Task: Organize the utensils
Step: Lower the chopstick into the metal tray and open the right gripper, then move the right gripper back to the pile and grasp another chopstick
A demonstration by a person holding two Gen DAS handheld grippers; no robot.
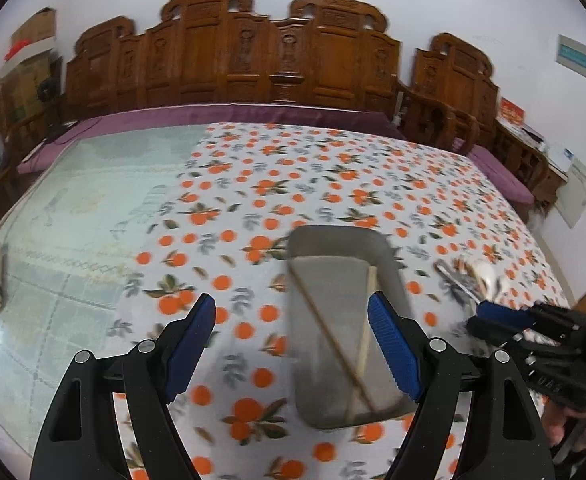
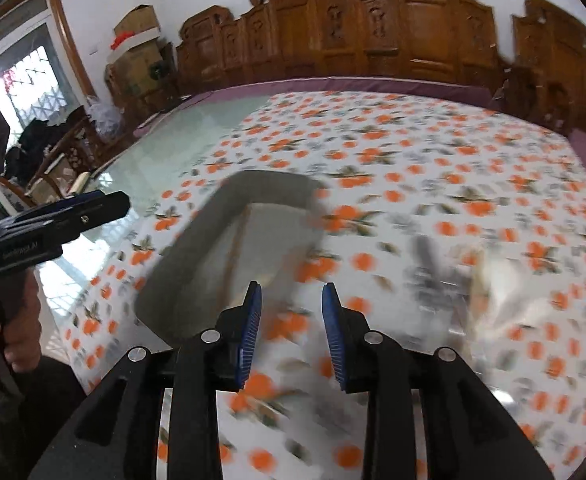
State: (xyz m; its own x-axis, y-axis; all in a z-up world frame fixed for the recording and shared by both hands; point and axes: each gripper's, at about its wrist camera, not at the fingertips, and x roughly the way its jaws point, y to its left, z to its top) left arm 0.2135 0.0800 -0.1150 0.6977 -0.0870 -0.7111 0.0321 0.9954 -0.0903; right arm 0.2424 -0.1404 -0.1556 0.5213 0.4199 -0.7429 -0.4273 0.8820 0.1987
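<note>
Well, both grippers hang over a table spread with an orange-patterned cloth (image 1: 333,168), and a metal tray (image 1: 345,320) sits on that cloth between them. In the left wrist view the left gripper (image 1: 292,350) has its blue-padded fingers (image 1: 191,344) spread wide with nothing between them; its right finger is over the tray's edge, its left finger over the cloth. Two chopsticks (image 1: 333,338) lie crossed inside the tray, reaching down toward its near end. To the right of the tray, loose on the cloth, lie more utensils (image 1: 471,276): something metal and a pale spoon-like piece, too blurred to name properly. The right gripper (image 1: 505,316) shows at that side, low and near them, with a hand on its handle. In the right wrist view the right gripper (image 2: 292,336) has its fingers partly apart and holds nothing, hanging over the cloth just beside the tray's (image 2: 229,240) near right corner, with the blurred utensils (image 2: 465,276) further right. The bare part of the table (image 1: 93,200) is pale green glass.
</note>
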